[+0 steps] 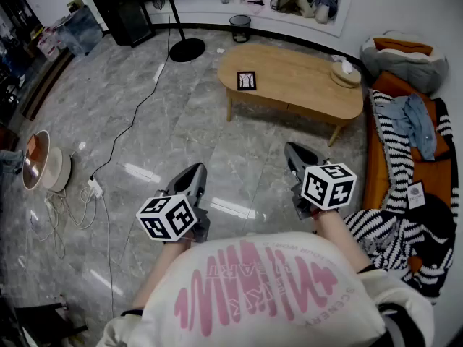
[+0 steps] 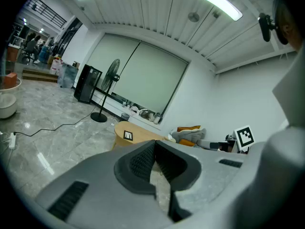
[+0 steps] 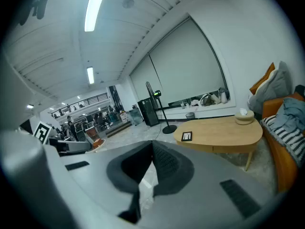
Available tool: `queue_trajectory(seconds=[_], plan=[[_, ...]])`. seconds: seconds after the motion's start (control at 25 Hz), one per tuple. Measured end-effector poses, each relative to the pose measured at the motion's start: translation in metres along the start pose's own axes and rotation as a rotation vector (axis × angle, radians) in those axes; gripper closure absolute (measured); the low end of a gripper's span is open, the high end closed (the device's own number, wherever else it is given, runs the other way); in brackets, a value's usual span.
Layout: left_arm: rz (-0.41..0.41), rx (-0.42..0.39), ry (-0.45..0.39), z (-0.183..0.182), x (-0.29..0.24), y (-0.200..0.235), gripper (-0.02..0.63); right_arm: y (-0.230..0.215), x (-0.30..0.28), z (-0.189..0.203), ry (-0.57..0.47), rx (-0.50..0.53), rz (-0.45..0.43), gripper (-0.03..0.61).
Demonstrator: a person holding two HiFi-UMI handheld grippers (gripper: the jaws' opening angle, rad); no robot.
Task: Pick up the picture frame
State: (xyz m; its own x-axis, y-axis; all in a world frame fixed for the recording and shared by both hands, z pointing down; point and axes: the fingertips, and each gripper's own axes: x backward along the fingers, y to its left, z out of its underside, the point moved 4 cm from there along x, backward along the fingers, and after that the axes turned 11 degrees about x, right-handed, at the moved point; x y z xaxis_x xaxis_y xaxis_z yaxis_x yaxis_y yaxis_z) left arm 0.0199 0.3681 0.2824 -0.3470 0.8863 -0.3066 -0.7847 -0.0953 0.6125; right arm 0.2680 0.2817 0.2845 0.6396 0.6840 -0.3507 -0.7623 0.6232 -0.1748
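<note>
Left claw (image 1: 195, 170) and right claw (image 1: 293, 150) pressed together, empty; open floor (image 1: 173, 121) before picture frame (image 1: 247, 80) by table (image 1: 311, 85) edge.

White shirt (image 1: 268, 295), pink lettering; grey left claw (image 1: 194, 170) and right claw (image 1: 291, 150) bear black-and-white cubes (image 1: 168, 217).

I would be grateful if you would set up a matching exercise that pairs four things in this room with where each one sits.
Things:
1. picture frame
2. round tissue holder
3. waste bin
4. blue garment

Places:
A. on the floor, beyond the table
B. on the orange sofa
C. on the wooden table, toward the end away from the sofa
D. on the table's end nearest the sofa

Pairs: 1-C; 2-D; 3-A; 4-B
</note>
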Motion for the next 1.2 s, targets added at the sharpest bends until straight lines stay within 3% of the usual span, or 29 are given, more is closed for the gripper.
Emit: queue_trajectory(seconds=[0.48,0.76,1.2], plan=[[-0.006,0.006,-0.02,-0.004,-0.014,0.003,0.611,-0.021,-0.011,0.001,0.005,0.005,0.007,0.574],[-0.049,0.035,0.007,-0.01,-0.019,0.026,0.611,-0.032,-0.029,0.002,-0.015,-0.136,0.015,0.574],[0.065,0.039,0.06,-0.08,-0.111,0.057,0.611,-0.06,-0.089,-0.026,0.034,-0.155,0.137,0.574]])
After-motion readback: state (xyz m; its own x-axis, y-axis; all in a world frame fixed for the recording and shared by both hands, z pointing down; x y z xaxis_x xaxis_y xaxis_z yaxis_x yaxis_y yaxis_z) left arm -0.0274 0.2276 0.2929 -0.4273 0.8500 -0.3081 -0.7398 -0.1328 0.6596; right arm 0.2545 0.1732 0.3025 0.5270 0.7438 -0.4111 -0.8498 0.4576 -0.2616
